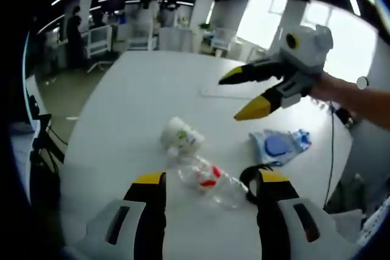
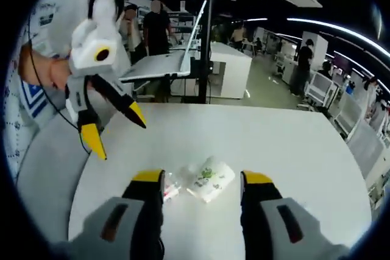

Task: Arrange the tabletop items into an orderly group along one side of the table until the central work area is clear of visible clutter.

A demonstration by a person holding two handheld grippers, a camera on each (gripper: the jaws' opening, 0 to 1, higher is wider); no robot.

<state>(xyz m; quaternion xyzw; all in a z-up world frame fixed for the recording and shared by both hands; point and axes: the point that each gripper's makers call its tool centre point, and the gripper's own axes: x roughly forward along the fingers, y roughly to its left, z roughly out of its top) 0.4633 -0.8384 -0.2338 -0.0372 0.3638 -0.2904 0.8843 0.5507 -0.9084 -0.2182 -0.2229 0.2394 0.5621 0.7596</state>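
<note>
A clear plastic bottle with a red label lies on the white table, just ahead of my left gripper, which is open with nothing held. Just beyond it lies a white pack with green print. A blue and white packet lies to the right. My right gripper hovers open above the table, further back. In the right gripper view the white pack and the bottle lie between the open jaws of the right gripper. The left gripper hangs open at the left.
A black loop lies by my left gripper's right jaw. A thin flat white sheet rests further back on the table. A cable hangs off the right edge. A person stands at the table edge; office desks and people are behind.
</note>
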